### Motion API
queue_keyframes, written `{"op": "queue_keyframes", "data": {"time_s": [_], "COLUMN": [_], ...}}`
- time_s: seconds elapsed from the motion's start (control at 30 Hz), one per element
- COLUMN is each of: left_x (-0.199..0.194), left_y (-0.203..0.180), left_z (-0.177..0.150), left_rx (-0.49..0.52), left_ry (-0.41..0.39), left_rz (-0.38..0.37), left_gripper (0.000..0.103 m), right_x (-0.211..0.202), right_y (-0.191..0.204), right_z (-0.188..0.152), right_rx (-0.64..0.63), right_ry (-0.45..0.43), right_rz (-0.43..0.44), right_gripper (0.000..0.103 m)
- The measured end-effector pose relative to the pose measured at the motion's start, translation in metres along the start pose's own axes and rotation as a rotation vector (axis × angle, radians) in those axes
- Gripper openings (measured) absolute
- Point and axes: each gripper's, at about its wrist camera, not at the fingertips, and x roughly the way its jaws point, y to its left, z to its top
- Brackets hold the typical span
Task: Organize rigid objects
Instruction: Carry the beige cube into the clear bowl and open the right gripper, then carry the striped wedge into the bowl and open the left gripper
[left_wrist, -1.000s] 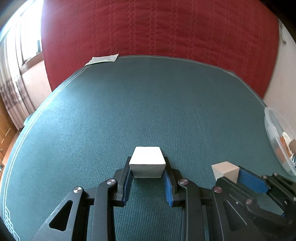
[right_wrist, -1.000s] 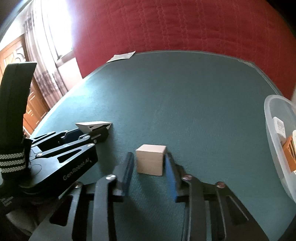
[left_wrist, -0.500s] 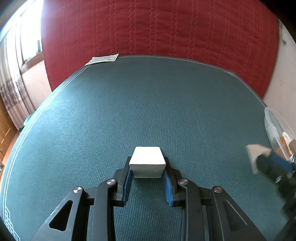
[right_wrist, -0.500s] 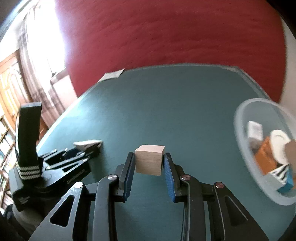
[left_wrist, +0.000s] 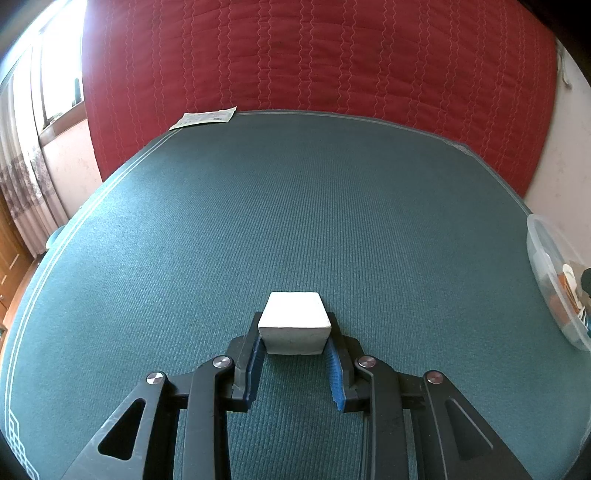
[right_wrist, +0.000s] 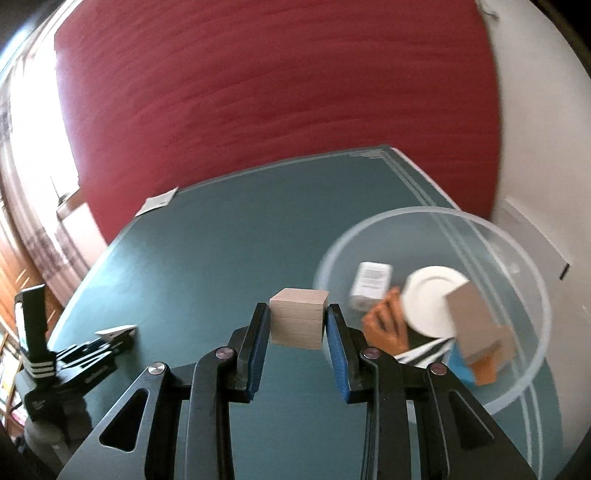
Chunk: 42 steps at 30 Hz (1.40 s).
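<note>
Ribbed teal cloth (left_wrist: 295, 221) lies beneath; left claw (left_wrist: 294, 345) clamps white cube (left_wrist: 294, 323), right claw (right_wrist: 297, 325) wooden cube (right_wrist: 297, 317).

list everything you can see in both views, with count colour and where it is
white block: 1, white, between the left gripper's fingers, low over the table
wooden block: 1, pale wood, between the right gripper's fingers, beside the tub
plastic tub: 1, clear, on the table's right side, holding assorted small items
table: 1, green cloth top
paper slip: 1, white, far left table edge
quilt: 1, red, behind the table
left gripper: 1, black with blue pads, shut on the white block
right gripper: 1, black with blue pads, shut on the wooden block
</note>
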Motion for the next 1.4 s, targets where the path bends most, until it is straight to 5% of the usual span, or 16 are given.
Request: {"op": "queue_keyframes", "data": {"time_s": [0.43,0.57,1.0,1.4], "left_x": [0.000,-0.002,-0.006,-0.038], "left_y": [-0.004,-0.006,-0.017,-0.108], "left_z": [-0.002,-0.003,-0.004,0.002], "left_rx": [0.003,0.004,0.022,0.201], "left_ry": [-0.004,-0.005,0.035,0.000], "left_rz": [-0.003,-0.006,-0.053,-0.161], "left_gripper": [0.031,0.031,0.031,0.031], "right_x": [-0.005,-0.010,-0.035,-0.057], "right_y": [-0.039,-0.044,-0.069,-0.095], "right_z": [0.000,0.001,-0.021,-0.036], "right_rx": [0.055,0.027,0.076,0.164], "right_ry": [-0.030,-0.083,-0.146,-0.178], "right_rz": [-0.101,-0.202,-0.264,-0.241], "right_gripper": [0.033,0.033,0.039,0.047]}}
